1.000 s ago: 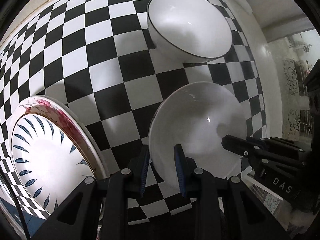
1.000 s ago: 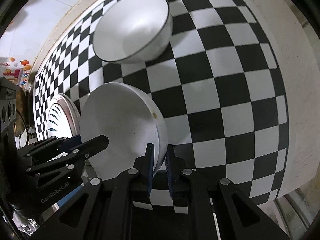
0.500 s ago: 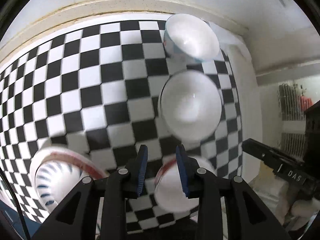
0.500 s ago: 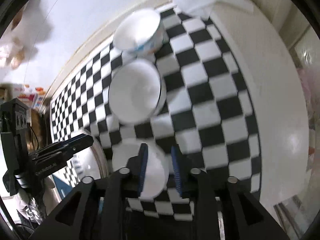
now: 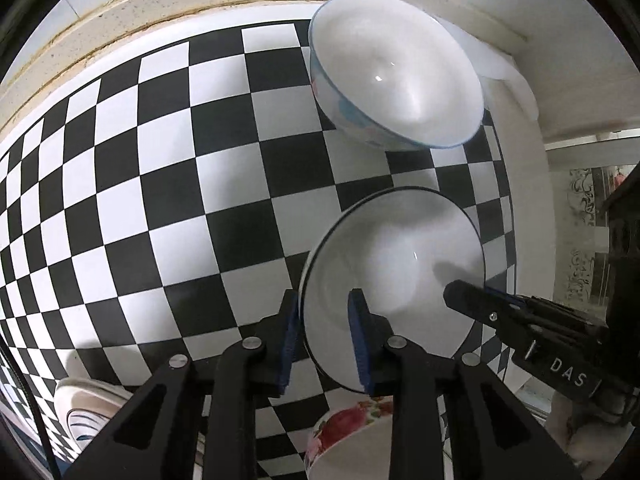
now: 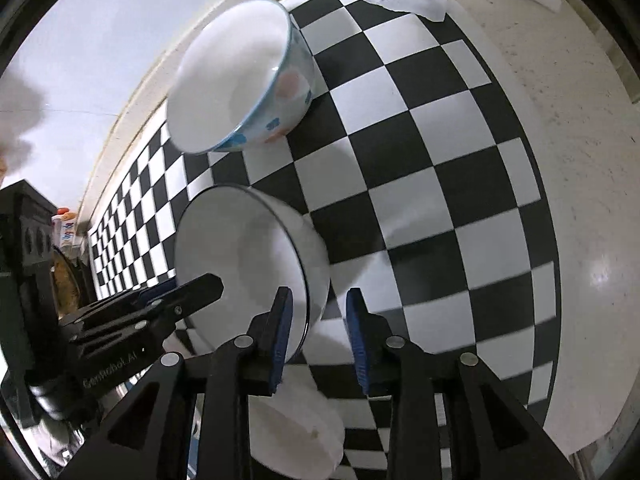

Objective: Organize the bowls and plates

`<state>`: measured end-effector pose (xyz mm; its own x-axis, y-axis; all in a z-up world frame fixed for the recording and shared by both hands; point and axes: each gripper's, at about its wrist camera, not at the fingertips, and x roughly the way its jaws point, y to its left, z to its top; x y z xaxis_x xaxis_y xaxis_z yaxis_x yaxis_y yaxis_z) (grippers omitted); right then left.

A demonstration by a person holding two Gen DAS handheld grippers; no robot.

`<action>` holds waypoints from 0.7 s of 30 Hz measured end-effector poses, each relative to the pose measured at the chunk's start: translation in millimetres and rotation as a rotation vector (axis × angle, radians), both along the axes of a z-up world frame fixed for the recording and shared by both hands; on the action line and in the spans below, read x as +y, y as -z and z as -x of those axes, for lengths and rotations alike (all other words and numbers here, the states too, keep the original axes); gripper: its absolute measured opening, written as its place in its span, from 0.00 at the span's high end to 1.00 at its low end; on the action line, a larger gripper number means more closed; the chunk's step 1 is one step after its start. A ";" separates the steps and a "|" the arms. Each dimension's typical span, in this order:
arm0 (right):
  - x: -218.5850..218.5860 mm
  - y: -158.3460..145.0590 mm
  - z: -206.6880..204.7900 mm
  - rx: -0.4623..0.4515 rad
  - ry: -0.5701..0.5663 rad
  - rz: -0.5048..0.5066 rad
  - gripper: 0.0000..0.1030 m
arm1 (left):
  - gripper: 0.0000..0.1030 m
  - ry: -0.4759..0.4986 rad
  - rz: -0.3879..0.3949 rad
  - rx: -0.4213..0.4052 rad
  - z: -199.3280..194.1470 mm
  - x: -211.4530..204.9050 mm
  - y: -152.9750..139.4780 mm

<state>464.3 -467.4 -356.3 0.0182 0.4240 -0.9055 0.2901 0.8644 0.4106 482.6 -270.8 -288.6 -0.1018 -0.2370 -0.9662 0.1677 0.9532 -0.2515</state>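
Observation:
A white bowl with a thin black rim (image 5: 396,264) sits on the checkered cloth; it also shows in the right wrist view (image 6: 244,264). My left gripper (image 5: 325,338) is open, its jaws straddling the bowl's left rim. My right gripper (image 6: 320,338) is open, its jaws straddling the bowl's right rim. A white bowl with blue and pink spots (image 5: 392,76) stands behind it, also in the right wrist view (image 6: 240,80). A bowl with red flowers (image 5: 344,436) lies below my left gripper, and shows white in the right wrist view (image 6: 296,432).
A plate with blue leaf marks (image 5: 88,412) lies at the lower left. The black and white checkered cloth (image 5: 160,184) covers the counter. A wall ledge (image 5: 120,8) runs along the back. Bare white counter (image 6: 580,160) lies right of the cloth.
Both grippers let go of the flowered bowl, rose and moved forward to the black-rimmed bowl. Their jaws opened wider and now sit over its rim on either side.

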 end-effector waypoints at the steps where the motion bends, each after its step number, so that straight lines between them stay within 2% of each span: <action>1: 1.8 0.1 -1.0 -0.002 0.000 0.005 0.89 | 0.80 -0.004 0.000 -0.003 0.3 1.2 -0.1; 4: 7.6 -2.8 -3.2 -0.012 -0.023 0.046 0.90 | 0.81 -0.009 -0.006 -0.011 4.1 3.6 2.6; 9: 16.6 -14.0 -0.1 -0.030 -0.045 0.060 0.90 | 0.81 -0.018 -0.004 -0.032 13.3 8.8 -8.5; 21: 21.8 -79.9 31.5 -0.135 -0.058 0.066 0.90 | 0.81 0.009 0.029 -0.164 44.4 13.4 -83.2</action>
